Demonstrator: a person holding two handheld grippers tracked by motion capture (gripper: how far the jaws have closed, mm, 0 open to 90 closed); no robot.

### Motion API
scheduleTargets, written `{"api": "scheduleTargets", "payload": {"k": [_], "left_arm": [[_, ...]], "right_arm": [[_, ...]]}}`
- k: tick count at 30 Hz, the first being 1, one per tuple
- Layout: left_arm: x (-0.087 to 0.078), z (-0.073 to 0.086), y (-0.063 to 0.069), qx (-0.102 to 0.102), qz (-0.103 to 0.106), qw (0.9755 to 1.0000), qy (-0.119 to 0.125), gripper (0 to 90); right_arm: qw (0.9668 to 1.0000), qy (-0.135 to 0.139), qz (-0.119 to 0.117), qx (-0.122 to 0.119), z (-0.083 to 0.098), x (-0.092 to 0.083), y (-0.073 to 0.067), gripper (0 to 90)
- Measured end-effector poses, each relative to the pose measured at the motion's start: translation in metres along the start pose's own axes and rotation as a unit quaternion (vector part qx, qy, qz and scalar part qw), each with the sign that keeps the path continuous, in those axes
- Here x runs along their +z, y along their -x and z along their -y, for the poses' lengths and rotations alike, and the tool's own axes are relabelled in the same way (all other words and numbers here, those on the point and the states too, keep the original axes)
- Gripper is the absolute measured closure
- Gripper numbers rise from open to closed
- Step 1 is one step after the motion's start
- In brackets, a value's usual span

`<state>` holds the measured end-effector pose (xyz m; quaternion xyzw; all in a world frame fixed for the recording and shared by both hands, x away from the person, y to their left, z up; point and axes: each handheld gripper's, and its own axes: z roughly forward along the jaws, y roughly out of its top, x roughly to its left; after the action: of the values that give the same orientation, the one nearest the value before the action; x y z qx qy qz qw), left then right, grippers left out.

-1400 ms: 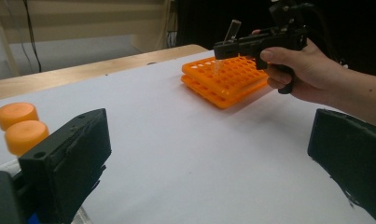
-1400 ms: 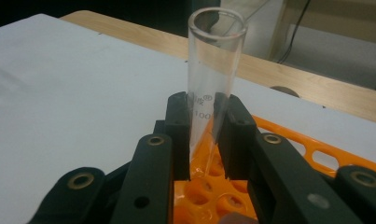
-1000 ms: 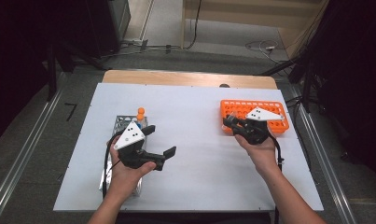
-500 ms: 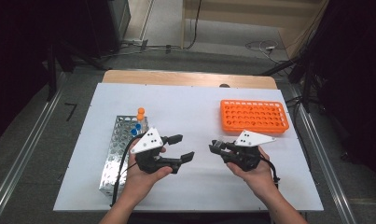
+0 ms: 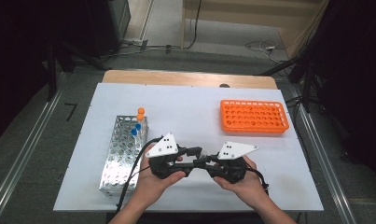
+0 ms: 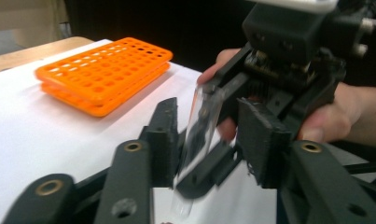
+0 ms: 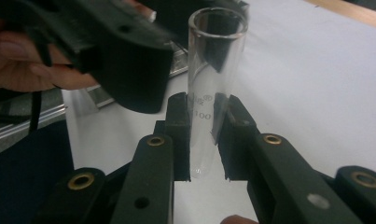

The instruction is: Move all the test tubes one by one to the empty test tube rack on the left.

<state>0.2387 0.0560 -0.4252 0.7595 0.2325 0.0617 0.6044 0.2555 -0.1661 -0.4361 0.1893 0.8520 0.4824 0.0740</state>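
We now have both grippers drawn together over the near middle of the white worktop [image 5: 195, 107], where a second ago the left one sat by the perforated metal tube rack [image 5: 122, 154] and the right one over the flat orange plastic tube rack [image 5: 254, 116]. The clear glass test tube [image 7: 211, 107] has come away from the orange rack with us: the right gripper [image 7: 205, 140] has its fingers [image 7: 178, 135] clenched on the tube's lower half, open mouth upward. In the left gripper view the tube [image 6: 199, 135] stands tilted between the fingers [image 6: 164, 135] of the left gripper [image 6: 209, 140], which are spread wider than the glass and, as far as we can tell, not pressing on it, so we read them as released.

We judge this as a hand-over in mid-air, the tube passing from right to left on its way to the metal rack, where blue- and orange-capped tubes [image 5: 138, 122] already stand. The left fingers must close before the right ones let go, or the smooth glass could slip.
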Motion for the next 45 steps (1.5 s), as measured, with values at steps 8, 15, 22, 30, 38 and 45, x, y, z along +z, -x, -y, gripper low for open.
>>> {"api": "scheduleTargets", "payload": {"k": [8, 15, 22, 30, 38, 45], "left_arm": [[0.0, 0.002, -0.001, 0.019, -0.01, 0.9997, -0.013, 75.7], [-0.01, 0.0, 0.005, 0.032, -0.039, 0.9987, 0.002, 76.6], [-0.04, 0.001, -0.007, 0.014, -0.083, 0.9962, 0.023, 76.6], [-0.077, 0.011, -0.027, -0.007, -0.137, 0.9897, 0.038, 76.6], [-0.109, 0.012, -0.043, -0.013, -0.184, 0.9815, 0.052, 76.6], [-0.129, 0.018, -0.048, -0.018, -0.218, 0.974, 0.059, 76.6]], "right_arm": [[0.9997, -0.007, -0.025, 0.004, 0.0, 0.007, -0.005, 73.4], [0.9991, 0.004, -0.043, 0.004, 0.0, 0.003, -0.005, 60.0], [0.9998, 0.019, -0.009, 0.006, 0.011, -0.014, 0.014, 17.2], [0.998, 0.039, 0.03, 0.038, 0.034, -0.042, 0.063, 0.0], [0.995, 0.045, 0.071, 0.055, 0.048, -0.062, 0.095, 0.0], [0.9912, 0.053, 0.094, 0.077, 0.057, -0.073, 0.114, 0.0]]}}
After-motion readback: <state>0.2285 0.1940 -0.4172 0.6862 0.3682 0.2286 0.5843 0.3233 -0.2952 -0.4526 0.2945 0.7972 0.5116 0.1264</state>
